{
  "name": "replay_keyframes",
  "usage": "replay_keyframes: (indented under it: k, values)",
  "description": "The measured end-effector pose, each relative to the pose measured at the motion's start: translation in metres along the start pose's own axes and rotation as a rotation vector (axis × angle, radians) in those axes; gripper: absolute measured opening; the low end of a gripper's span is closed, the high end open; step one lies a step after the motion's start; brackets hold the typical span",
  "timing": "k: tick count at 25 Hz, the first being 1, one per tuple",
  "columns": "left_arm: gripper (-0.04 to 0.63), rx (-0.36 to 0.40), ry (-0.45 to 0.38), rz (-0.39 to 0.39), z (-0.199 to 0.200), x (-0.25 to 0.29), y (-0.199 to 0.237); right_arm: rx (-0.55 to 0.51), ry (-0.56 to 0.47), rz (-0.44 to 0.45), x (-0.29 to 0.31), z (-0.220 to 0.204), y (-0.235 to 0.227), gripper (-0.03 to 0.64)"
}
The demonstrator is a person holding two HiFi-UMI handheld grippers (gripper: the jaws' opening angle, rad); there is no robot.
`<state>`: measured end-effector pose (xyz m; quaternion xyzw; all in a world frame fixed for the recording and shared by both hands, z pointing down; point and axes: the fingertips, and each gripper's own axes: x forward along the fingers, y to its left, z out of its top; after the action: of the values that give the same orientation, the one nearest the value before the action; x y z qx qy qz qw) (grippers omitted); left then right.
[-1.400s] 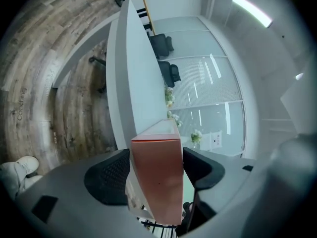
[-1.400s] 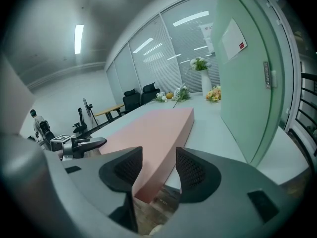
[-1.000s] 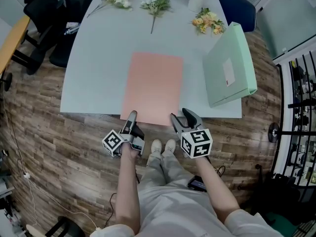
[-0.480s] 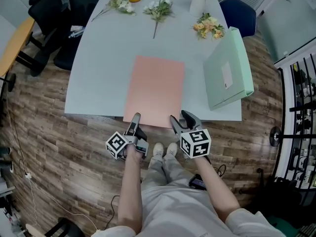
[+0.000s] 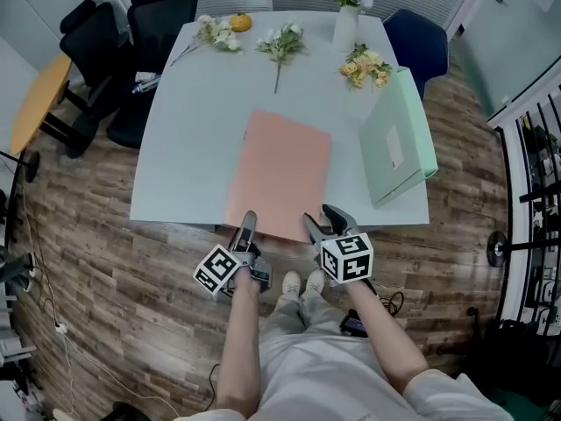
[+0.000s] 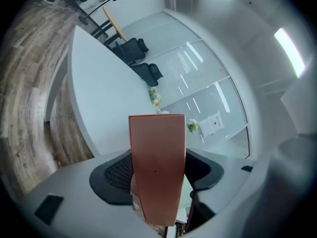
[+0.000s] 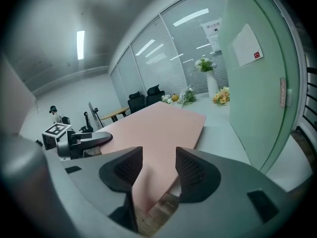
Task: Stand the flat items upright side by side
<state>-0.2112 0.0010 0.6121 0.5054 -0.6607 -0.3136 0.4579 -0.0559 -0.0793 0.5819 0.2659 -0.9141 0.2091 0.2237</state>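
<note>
A pink folder [image 5: 285, 169] lies on the white table [image 5: 193, 130], its near edge past the table's front. My left gripper [image 5: 248, 224] is shut on the folder's near-left corner; in the left gripper view the pink folder [image 6: 157, 152] fills the gap between the jaws of the left gripper [image 6: 157, 170]. My right gripper [image 5: 323, 223] stands open at the near-right corner. In the right gripper view the folder's [image 7: 158, 123] corner dips between the spread pads of the right gripper [image 7: 158, 170]. A pale green binder [image 5: 396, 147] rests tilted at the table's right end.
Loose flower sprigs [image 5: 282, 40], a bouquet [image 5: 364, 64], a white vase [image 5: 345, 26] and a small orange fruit [image 5: 240, 23] sit along the far side. Black chairs [image 5: 131, 51] stand at the left, a blue chair [image 5: 412, 26] behind. Wood floor [image 5: 105, 270] lies below the grippers.
My left gripper has risen a little and rolled, with the folder's near-left corner in it. The right gripper has kept its place.
</note>
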Motion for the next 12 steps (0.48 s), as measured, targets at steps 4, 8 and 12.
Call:
replay_keyframes:
  k: [4, 8, 12]
  values:
    - [0.305, 0.075, 0.005, 0.013, 0.006, 0.002, -0.015, 0.015, -0.019, 0.001, -0.003, 0.011, -0.001, 0.212]
    - [0.304, 0.148, 0.011, 0.022, 0.01, 0.007, -0.027, 0.046, -0.035, 0.007, -0.003, 0.023, -0.004, 0.212]
    - [0.304, 0.226, 0.024, 0.029, 0.012, 0.009, -0.039, 0.084, -0.064, 0.011, -0.002, 0.039, -0.007, 0.212]
